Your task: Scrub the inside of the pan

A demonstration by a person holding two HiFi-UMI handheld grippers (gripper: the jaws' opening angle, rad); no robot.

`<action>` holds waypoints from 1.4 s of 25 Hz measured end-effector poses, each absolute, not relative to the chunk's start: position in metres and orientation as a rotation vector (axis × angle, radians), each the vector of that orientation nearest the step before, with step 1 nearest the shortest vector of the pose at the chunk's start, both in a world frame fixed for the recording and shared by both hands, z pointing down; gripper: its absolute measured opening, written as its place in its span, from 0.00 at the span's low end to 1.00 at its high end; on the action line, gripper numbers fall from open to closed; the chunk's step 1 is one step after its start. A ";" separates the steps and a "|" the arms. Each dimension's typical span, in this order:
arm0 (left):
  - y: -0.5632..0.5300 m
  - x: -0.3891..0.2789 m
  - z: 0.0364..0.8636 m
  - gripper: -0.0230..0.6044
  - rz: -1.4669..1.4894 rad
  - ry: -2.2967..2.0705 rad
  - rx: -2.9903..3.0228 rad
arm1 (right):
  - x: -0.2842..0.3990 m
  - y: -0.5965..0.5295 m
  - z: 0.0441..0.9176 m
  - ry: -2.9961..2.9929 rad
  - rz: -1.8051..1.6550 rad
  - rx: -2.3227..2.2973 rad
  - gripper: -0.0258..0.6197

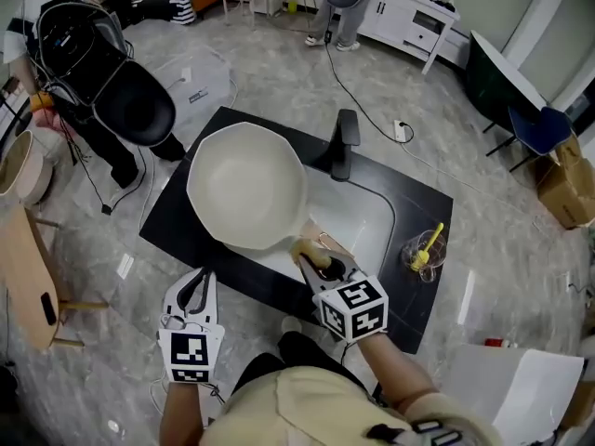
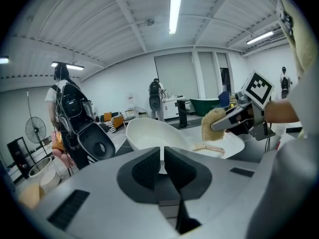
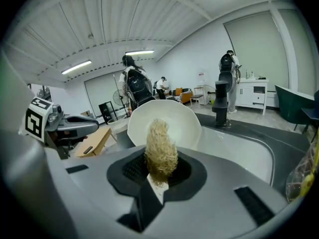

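Note:
A white pan [image 1: 246, 187] lies tilted over the left end of a white sink [image 1: 363, 221], its pinkish handle [image 1: 322, 242] pointing toward me. My right gripper [image 1: 307, 255] is shut on a straw-coloured scrubber [image 1: 299, 248] just outside the pan's near rim, beside the handle. In the right gripper view the scrubber [image 3: 160, 151] stands up between the jaws of the right gripper [image 3: 159, 171], with the pan [image 3: 174, 121] behind it. My left gripper [image 1: 199, 284] hangs at the counter's near edge, left of the pan. Its jaws stand together on nothing in the left gripper view [image 2: 162, 163], where the pan [image 2: 149, 133] lies beyond.
A black faucet [image 1: 342, 142] stands behind the sink on the black counter [image 1: 181, 221]. A clear cup holding a yellow brush [image 1: 423, 249] sits at the counter's right. A black chair with a backpack [image 1: 135, 105] and a wooden stool [image 1: 23, 268] stand to the left.

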State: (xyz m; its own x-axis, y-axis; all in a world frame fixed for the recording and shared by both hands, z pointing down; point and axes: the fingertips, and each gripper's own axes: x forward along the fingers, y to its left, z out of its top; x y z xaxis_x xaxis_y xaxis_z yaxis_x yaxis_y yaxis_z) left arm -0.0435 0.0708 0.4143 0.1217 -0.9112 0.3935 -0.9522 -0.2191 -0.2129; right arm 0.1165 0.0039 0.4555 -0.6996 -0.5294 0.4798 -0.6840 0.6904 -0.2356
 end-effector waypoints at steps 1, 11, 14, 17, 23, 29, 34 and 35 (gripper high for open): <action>0.063 -0.046 0.413 0.07 0.694 -1.911 2.281 | 0.116 -0.003 0.456 -2.529 0.582 0.950 0.14; 0.014 -0.091 0.412 0.07 0.683 -1.907 2.242 | 0.092 -0.055 0.459 -2.496 0.672 1.020 0.15; -0.008 -0.107 0.418 0.08 0.696 -1.874 2.259 | 0.079 -0.072 0.461 -2.476 0.672 1.076 0.15; -0.029 -0.121 0.420 0.08 0.709 -1.816 2.302 | 0.064 -0.087 0.464 -2.445 0.693 1.135 0.15; -0.070 -0.143 0.414 0.09 0.683 -1.731 2.394 | 0.042 -0.128 0.475 -2.366 0.768 1.266 0.15; -0.103 -0.152 0.410 0.12 0.645 -1.637 2.472 | 0.021 -0.161 0.486 -2.305 0.826 1.360 0.15; -0.126 -0.154 0.406 0.13 0.620 -1.559 2.522 | 0.013 -0.188 0.498 -2.253 0.880 1.431 0.15; -0.130 -0.154 0.405 0.13 0.610 -1.543 2.529 | 0.012 -0.193 0.501 -2.242 0.887 1.443 0.15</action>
State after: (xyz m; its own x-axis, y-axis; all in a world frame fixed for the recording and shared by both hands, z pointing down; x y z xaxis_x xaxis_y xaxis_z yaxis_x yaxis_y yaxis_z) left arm -0.1537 -0.1298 0.4053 0.4001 -0.8268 0.3955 -0.8738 -0.4743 -0.1076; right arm 0.0122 -0.1928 0.5007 -0.4323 -0.6947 0.5750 -0.9000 0.2930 -0.3226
